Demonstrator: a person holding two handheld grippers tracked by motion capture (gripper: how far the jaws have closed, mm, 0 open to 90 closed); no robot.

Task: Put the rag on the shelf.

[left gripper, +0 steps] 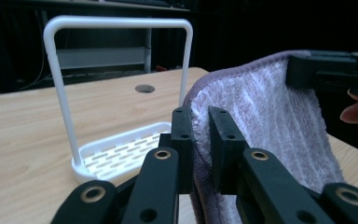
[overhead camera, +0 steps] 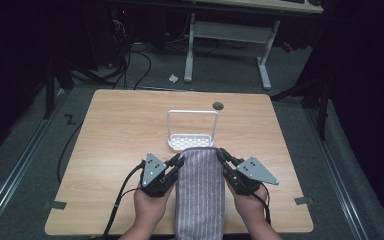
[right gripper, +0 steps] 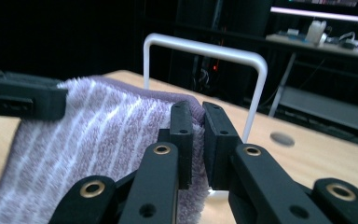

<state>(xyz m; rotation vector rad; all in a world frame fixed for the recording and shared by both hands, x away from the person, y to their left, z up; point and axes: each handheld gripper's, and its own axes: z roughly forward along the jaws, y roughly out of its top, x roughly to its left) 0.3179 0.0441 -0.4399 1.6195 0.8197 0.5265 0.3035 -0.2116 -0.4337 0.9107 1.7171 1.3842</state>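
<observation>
High view, table (overhead camera: 110, 150): wooden top carrying everything; a dark round hole (overhead camera: 218, 105) sits near its far edge, behind the rack.
Towel (overhead camera: 200, 195): purple with pale stripes, running from the near table edge toward the rack, its far corners lifted and its far hem just in front of the rack's tray. The long tail looks likely to drag on the wood as the front rises, and that pull could work a corner out of a grip.
Rack (overhead camera: 192, 113): white, an upright hoop over a slotted tray, standing free just beyond the towel. It looks light, so a hem catching the bar from the side could tip it or push it back.
Left gripper (overhead camera: 181, 159): jaws clenched on the towel's left far corner. In the left gripper view (left gripper: 200, 116) only a thin edge of cloth sits between them; so shallow a bite may slip.
Right gripper (overhead camera: 220, 152): jaws pinching the right far corner, seen close in the right gripper view (right gripper: 197, 114).
Uneven lift: one hand higher than the other would probably skew the hem, leaving the towel to slide off one side of the bar.
</observation>
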